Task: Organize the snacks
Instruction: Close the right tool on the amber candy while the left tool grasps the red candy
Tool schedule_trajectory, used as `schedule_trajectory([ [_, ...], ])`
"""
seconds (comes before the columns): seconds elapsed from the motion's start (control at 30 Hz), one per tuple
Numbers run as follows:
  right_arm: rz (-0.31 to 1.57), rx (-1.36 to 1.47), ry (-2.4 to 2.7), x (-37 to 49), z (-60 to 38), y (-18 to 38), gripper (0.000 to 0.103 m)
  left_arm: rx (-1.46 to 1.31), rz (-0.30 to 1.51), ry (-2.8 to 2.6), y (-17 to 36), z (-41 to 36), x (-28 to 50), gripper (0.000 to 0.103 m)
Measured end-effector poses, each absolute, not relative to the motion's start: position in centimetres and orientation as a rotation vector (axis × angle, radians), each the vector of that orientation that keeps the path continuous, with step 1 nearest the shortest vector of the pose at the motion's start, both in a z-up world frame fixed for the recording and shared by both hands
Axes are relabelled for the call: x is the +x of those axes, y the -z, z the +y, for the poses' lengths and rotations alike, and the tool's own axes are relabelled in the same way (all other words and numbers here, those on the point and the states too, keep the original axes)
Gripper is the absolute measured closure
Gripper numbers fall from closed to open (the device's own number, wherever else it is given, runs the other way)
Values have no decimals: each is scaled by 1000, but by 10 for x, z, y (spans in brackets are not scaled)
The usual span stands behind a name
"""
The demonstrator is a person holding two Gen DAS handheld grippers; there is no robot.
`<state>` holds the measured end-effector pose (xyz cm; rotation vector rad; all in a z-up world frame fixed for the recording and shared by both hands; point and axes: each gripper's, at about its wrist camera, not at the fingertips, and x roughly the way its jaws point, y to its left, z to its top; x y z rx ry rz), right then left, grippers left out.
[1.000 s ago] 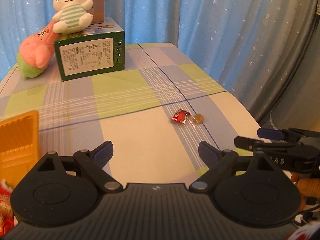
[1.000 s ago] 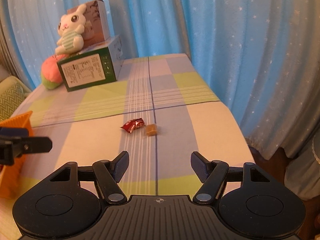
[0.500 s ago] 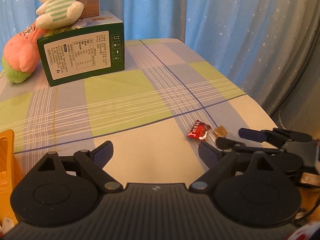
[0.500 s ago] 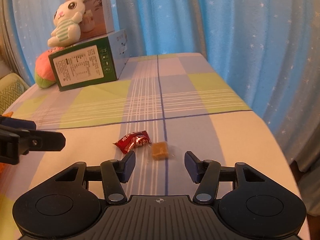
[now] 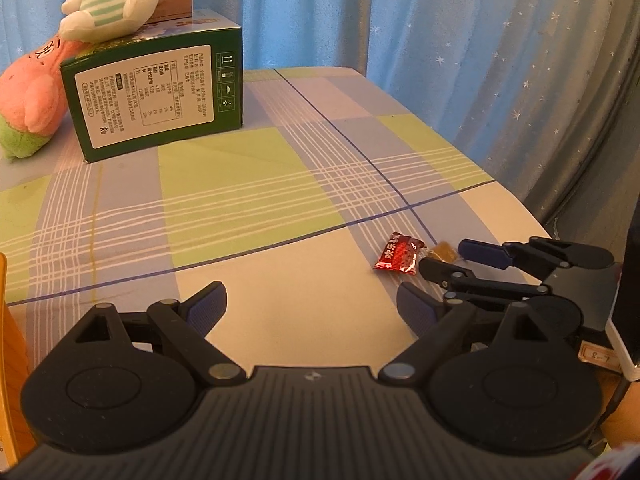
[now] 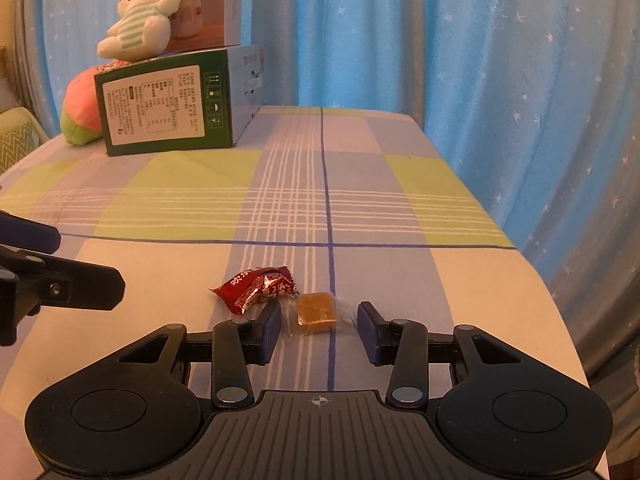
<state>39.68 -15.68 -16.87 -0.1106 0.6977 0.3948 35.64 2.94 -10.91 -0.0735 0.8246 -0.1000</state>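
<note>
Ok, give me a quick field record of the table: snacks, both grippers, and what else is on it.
snacks: red wrapped candy and amber candy in clear wrap, side by side on the tablecloth
right gripper: jaws closing, amber candy between them, pads not yet touching it
left gripper: open, nothing between its jaws
far end: green box, rabbit plush on top, pink plush beside it
orange tray: at left edge

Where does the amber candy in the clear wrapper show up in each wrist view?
Left wrist: amber candy at right of middle, beside the red packet, partly behind the right tool.
Right wrist: low centre, between that tool's closing fingers, untouched.
Shared landmark: green box.
</note>
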Motion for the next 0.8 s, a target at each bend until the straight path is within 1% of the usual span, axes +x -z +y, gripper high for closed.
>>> schedule_trajectory([
  [0.17, 690, -99, -406, 398, -160, 170, 62, -67, 821, 105, 109, 28, 360, 12],
  [0.23, 688, -103, -408, 398, -160, 169, 68, -63, 818, 105, 109, 26, 363, 12],
  [0.3, 691, -106, -409, 398, -160, 169, 70, -64, 815, 104, 110, 24, 366, 12],
  [0.33, 692, -106, -411, 398, -160, 169, 74, -65, 815, 107, 110, 23, 368, 12],
  [0.37, 690, -103, -414, 397, -161, 168, 75, -66, 815, 111, 112, 21, 370, 12],
  [0.6, 668, -64, -364, 393, -178, 158, 76, -64, 785, 167, 121, -1, 385, 14],
  [0.67, 671, -42, -336, 394, -185, 155, 76, -70, 776, 188, 125, -6, 390, 21],
  [0.73, 675, -24, -304, 394, -193, 153, 76, -68, 769, 214, 130, -13, 394, 22],
  [0.8, 680, -13, -275, 394, -200, 152, 76, -69, 769, 239, 135, -18, 399, 29],
])
